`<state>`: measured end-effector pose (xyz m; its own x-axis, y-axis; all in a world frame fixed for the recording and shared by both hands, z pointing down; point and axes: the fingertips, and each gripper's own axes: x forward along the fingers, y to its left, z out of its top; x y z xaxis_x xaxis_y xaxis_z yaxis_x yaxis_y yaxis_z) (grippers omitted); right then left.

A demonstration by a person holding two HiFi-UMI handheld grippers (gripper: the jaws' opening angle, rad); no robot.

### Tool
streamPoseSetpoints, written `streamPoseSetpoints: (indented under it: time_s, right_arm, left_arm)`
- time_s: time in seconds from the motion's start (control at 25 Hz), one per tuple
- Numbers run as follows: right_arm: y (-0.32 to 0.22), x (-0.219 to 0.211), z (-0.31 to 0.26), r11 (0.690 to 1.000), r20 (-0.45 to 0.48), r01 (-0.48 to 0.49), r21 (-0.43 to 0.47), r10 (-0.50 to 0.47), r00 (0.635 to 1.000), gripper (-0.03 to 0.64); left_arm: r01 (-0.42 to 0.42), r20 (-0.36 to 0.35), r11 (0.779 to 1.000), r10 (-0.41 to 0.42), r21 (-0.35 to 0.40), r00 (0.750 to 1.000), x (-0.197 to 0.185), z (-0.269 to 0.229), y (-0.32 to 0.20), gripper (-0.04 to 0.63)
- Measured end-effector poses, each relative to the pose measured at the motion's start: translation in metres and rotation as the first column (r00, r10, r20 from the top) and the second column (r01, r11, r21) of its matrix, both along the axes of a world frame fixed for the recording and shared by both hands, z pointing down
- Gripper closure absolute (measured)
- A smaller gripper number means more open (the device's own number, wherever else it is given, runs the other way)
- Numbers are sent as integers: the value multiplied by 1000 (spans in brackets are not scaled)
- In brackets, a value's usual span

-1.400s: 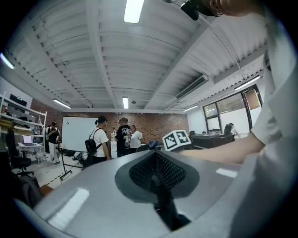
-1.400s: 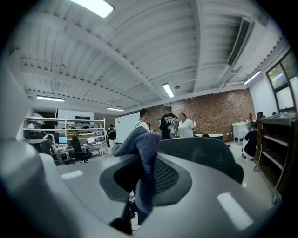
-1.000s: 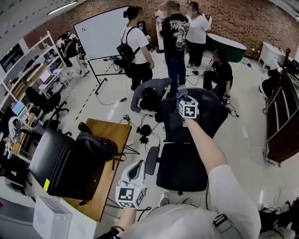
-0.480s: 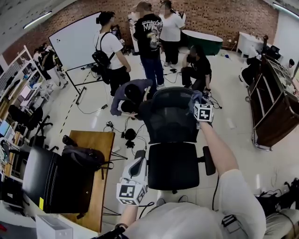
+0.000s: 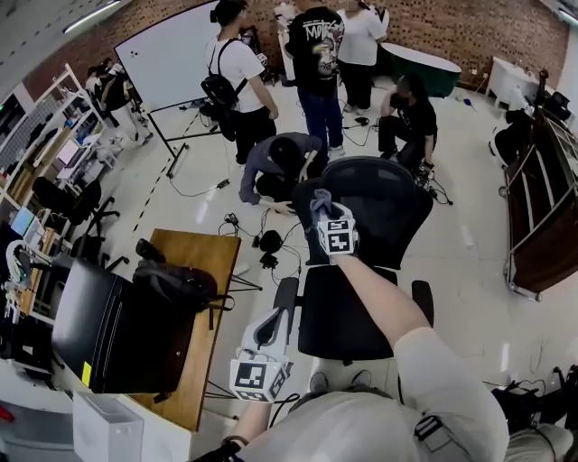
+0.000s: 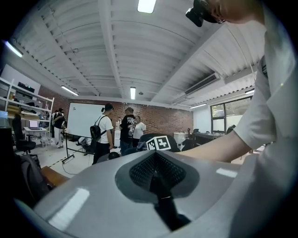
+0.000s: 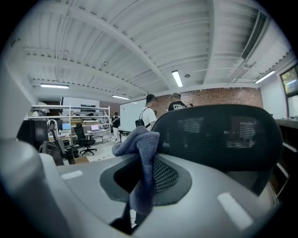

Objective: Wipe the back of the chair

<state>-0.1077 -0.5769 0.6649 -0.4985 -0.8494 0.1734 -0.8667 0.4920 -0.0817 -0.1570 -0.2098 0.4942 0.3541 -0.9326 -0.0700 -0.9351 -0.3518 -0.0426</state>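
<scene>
Grey plastic comes first: the left gripper [image 5: 272, 318] sits low in the head view at about six o'clock. It is raised beside the chair's left armrest [image 5: 287, 307], and its jaws are pressed together with nothing between them.

At its nine o'clock stands a wooden table [image 5: 206, 262]. The table carries a large black case [image 5: 117, 329] and a black bag [image 5: 177, 281].

The person's bare right arm [image 5: 375, 293] reaches forward over the black seat [image 5: 348, 325] of the chair [image 5: 361, 262]. At the end of it, toward twelve o'clock, the right gripper [image 5: 327, 215] is clamped on a blue-grey cloth [image 5: 321, 205]. In the right gripper view the cloth hangs bunched out of the closed jaws.

The cloth lies at the left edge of the dark mesh backrest [image 5: 384, 203], at its nine o'clock. I cannot tell whether the two touch.

Beyond the chair, at eleven o'clock, a person [image 5: 280, 162] crouches over cables on the pale floor [image 5: 470, 235]. Farther off, several people stand near a whiteboard [image 5: 176, 59] and a brick wall [image 5: 452, 27].
</scene>
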Motion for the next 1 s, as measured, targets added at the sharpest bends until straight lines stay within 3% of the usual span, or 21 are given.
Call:
streamPoseSetpoints:
  time_s: [0.2, 0.32, 0.44, 0.52, 0.64, 0.76, 0.84, 1.0]
  right_arm:
    - [-20, 37, 4, 997, 8, -64, 37, 64, 998, 568]
    - [-17, 116, 23, 976, 3, -220, 11, 220, 976, 568]
    - [4, 210, 39, 925, 9, -380, 0, 380, 925, 568]
    - [19, 248, 38, 910, 7, -414, 15, 414, 910, 568]
    - [27, 270, 43, 909, -9, -416, 2, 416, 909, 568]
    - [41, 265, 28, 924, 27, -380, 33, 379, 925, 568]
    - [49, 232, 17, 947, 37, -315, 55, 314, 949, 568]
    - [40, 81, 25, 999, 29, -40, 37, 39, 999, 566]
  left_arm:
    - [9, -2, 1000, -9, -23, 1000, -10, 9, -4, 534]
    - [-12, -19, 1000, 11, -21, 1000, -14, 10, -9, 534]
    - [-74, -21, 997, 73, -9, 997, -3, 17, -13, 534]
    - [-117, -22, 993, 117, -21, 993, 8, 26, -16, 534]
    - [-182, -36, 983, 181, -25, 983, 31, 22, -19, 534]
    - [-213, -34, 977, 214, 17, 976, 58, 9, -14, 534]
    - [-199, -19, 980, 199, 10, 980, 67, 10, -13, 534]
    - [-92, -10, 996, 92, -15, 996, 62, 0, -20, 534]
